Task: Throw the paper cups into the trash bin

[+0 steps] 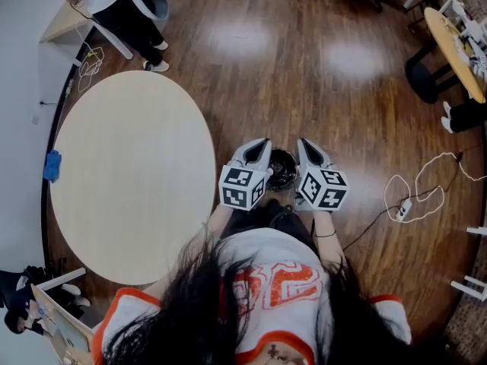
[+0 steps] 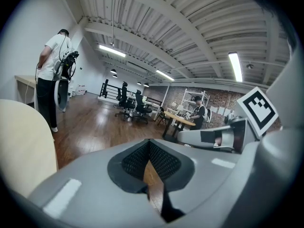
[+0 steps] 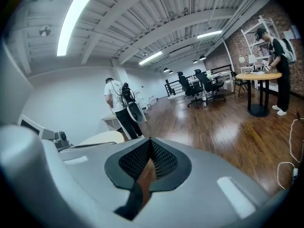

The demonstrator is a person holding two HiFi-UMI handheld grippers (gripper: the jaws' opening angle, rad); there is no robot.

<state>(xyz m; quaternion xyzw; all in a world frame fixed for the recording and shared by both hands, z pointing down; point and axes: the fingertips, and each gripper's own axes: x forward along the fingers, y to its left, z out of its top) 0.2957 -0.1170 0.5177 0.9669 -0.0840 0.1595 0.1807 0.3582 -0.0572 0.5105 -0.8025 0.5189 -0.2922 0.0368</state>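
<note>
The round pale beige worktop (image 1: 129,173) carries a small blue object (image 1: 52,166) at its far left edge. Off its right edge, the left gripper (image 1: 264,141) has its jaws closed together on nothing. Just beside it, the round black trash bin (image 1: 283,167) stands on the brown wooden floor (image 1: 304,67), between the two grippers. The right gripper (image 1: 302,141) is likewise closed and empty.
</note>
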